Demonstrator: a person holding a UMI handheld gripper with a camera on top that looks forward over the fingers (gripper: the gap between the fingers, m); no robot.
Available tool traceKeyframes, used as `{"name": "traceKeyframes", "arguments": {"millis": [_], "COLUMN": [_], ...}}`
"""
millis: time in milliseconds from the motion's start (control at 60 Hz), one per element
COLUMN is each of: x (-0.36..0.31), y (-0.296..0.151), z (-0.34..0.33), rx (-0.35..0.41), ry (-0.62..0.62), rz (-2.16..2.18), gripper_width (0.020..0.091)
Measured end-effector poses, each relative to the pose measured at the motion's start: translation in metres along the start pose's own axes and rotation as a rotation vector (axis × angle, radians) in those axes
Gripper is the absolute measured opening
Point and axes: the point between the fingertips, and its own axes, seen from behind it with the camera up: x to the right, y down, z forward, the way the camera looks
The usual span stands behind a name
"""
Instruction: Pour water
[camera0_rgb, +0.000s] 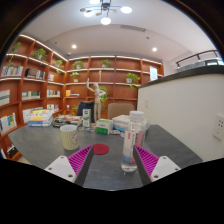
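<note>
While the tongs (104, 160) are held low over the grey bench (40, 145), their two fingers with magenta pads (147, 160) are seen spread apart, and nothing is pressed between them. A clear plastic water bottle with a pale label (131, 140) is stood upright on the bench, nearer to the right finger than to the left, with a gap kept at either side. A small round red coaster (100, 149) is found lying flat just left of the bottle, and a pale green mug (70, 136) is placed beyond the left finger. Further back on the bench, boxes and papers (42, 117) are piled. Wooden bookshelves (30, 80) carrying books and green plants are ranged along the far walls, and a white partition (185, 110) is seen at the right
</note>
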Motion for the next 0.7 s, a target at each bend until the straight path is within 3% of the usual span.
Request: {"name": "traceKeyframes", "arguments": {"millis": [167, 350, 517, 617, 700], "x": [0.056, 0.072, 0.062, 0.060, 0.059], "y": [0.015, 0.012, 0.003, -0.002, -0.003], "z": [0.020, 0.067, 0.091, 0.097, 0.100], "rx": [-0.019, 0.001, 0.052, 0.079, 0.083], "ry": [0.088, 0.060, 0.006, 0.012, 0.017], "rz": [-0.008, 0.044, 0.046, 0.012, 0.011], "gripper_width": [0.0830, 0.0812, 0.0683, 0.0520, 0.0497]}}
